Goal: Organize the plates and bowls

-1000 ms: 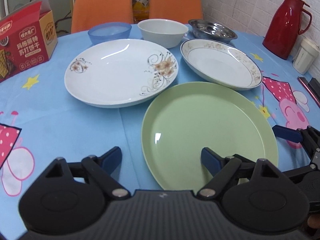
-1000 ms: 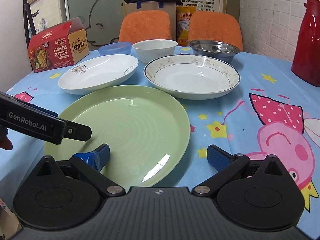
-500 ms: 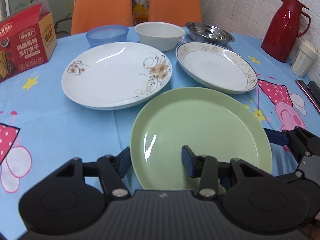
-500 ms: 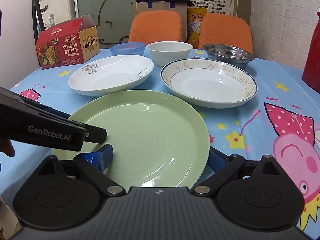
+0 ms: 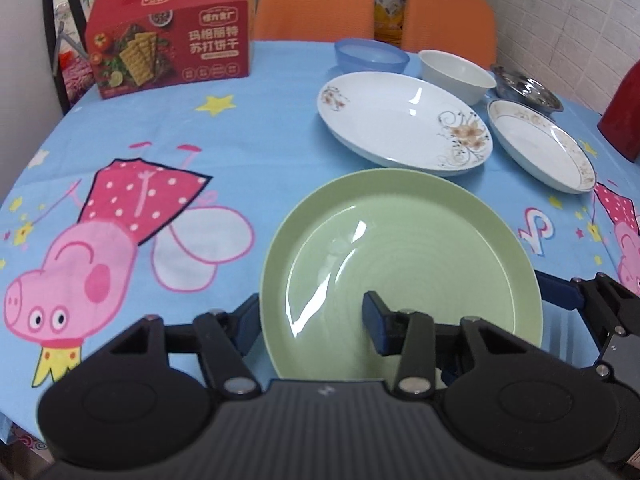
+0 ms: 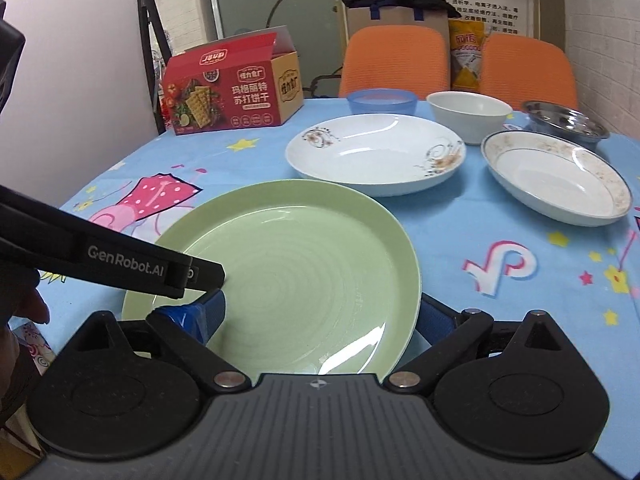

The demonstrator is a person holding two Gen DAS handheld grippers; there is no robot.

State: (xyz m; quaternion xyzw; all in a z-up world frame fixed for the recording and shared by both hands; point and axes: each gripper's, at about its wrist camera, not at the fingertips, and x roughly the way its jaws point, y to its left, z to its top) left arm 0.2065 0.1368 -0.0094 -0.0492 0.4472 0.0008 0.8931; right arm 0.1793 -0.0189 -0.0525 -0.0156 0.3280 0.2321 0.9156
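Observation:
A round green plate (image 5: 400,248) (image 6: 300,264) lies near the table's front edge. My left gripper (image 5: 312,318) is shut on its left rim, with one finger outside the rim and the other on the plate's face. One of its fingers (image 6: 192,274) reaches over the plate in the right wrist view. My right gripper (image 6: 322,310) straddles the plate's right rim and its jaws are opening. Its left finger is over the face and its right finger is beyond the rim, apart from it. A white floral plate (image 5: 400,128) and a gold-rimmed plate (image 5: 540,148) lie behind.
At the back stand a blue bowl (image 5: 372,56), a white bowl (image 5: 456,74) and a steel bowl (image 5: 528,92). A red cracker box (image 5: 172,56) is at the back left and a red thermos (image 5: 624,120) at the right edge. Orange chairs (image 6: 396,60) stand behind the table.
The left jaws have closed from wide apart onto the green plate's rim. Both grippers and the plate have since shifted left across the table, away from the other plates.

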